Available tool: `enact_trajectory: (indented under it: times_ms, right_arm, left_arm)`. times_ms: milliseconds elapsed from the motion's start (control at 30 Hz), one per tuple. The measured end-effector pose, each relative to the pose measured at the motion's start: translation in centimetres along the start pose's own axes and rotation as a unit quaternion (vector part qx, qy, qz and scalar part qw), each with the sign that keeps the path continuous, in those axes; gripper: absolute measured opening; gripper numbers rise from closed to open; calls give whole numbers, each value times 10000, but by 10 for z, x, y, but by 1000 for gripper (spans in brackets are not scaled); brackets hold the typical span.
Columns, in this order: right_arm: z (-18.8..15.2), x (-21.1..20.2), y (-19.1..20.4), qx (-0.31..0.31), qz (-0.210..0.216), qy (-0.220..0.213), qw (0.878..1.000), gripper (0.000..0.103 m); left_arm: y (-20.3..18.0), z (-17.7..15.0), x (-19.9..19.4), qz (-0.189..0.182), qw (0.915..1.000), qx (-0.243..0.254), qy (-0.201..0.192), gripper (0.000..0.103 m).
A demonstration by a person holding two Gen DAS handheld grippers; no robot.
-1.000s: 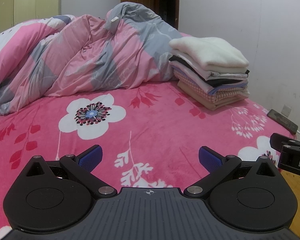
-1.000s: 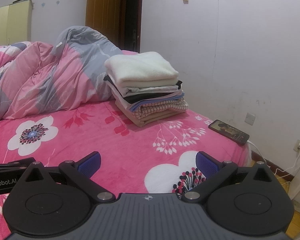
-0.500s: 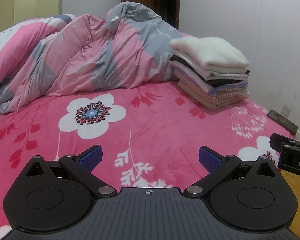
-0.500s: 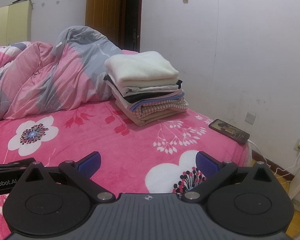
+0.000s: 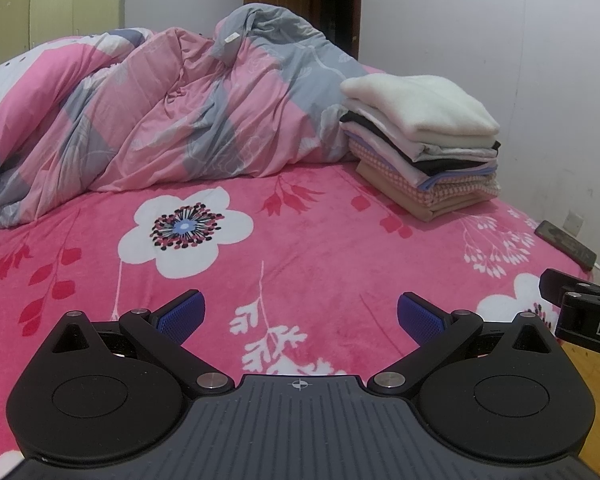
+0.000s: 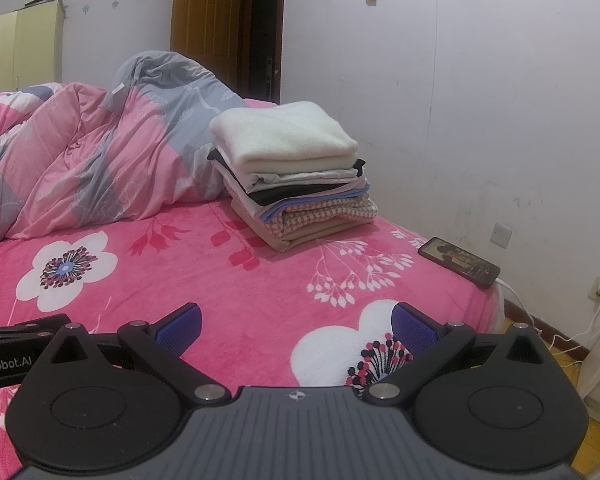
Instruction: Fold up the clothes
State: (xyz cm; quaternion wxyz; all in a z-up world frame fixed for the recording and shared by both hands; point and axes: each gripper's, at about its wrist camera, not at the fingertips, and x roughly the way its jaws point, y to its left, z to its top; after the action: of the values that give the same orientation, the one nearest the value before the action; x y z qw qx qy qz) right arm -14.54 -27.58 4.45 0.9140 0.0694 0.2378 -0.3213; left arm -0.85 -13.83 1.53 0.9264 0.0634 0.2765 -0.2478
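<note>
Nearest, the left gripper [image 5: 300,312] and right gripper [image 6: 296,324] are held side by side over the pink flowered bedspread [image 5: 300,248], each spread wide with nothing between its blue pads. Farther back, the stack of folded clothes [image 6: 292,172] is seen near the bed's right edge, touching the crumpled quilt [image 5: 188,120]; a phone [image 6: 458,266] is seen at that edge.

We count one stack of folded clothes [image 5: 420,148] on the bed [image 5: 300,248], and we make out about seven layers in it, though the thin middle ones are hard to separate. There is one crumpled quilt [image 5: 172,112], one phone [image 6: 459,267] with one white cable [image 6: 520,300], and one wardrobe [image 5: 60,8]. We also see two grippers, the left gripper [image 5: 299,316] and the right gripper [image 6: 296,322], each with two blue pads [image 5: 182,316].
</note>
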Motion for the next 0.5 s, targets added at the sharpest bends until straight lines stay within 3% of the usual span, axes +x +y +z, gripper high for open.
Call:
enact_trajectory:
  times_ms: [500]
  right_arm:
    - [0,2,-2,3,11,15,10000,103]
  left_arm:
    - [0,1,1,-1,10000,-2,9,103]
